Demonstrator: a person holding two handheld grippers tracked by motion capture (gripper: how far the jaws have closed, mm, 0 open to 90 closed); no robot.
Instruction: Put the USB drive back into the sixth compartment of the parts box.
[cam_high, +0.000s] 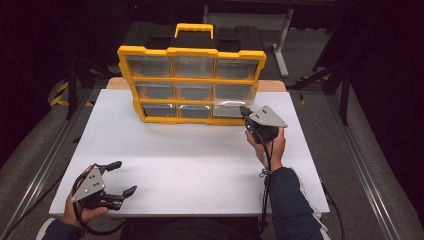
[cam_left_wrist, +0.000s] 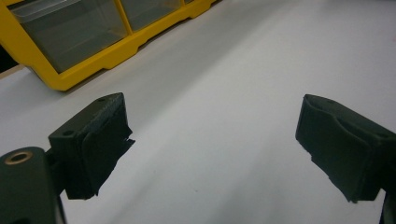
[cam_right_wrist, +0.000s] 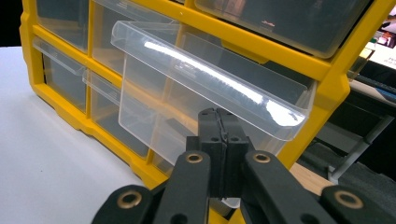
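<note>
A yellow drawer cabinet with clear drawers stands at the back of the white table. Its bottom-right clear drawer sticks out a little; in the right gripper view this drawer juts forward with a wide clear lip. My right gripper is right at that drawer's front. Its jaws are pressed together just under the lip, so the right gripper is shut with nothing visible between the pads. My left gripper rests near the table's front left corner, open and empty. The left gripper points over bare table towards the cabinet.
A black case sits behind the cabinet. A wooden board shows under the table's far edge. Metal rails run along both sides of the table, with dark stands beyond them.
</note>
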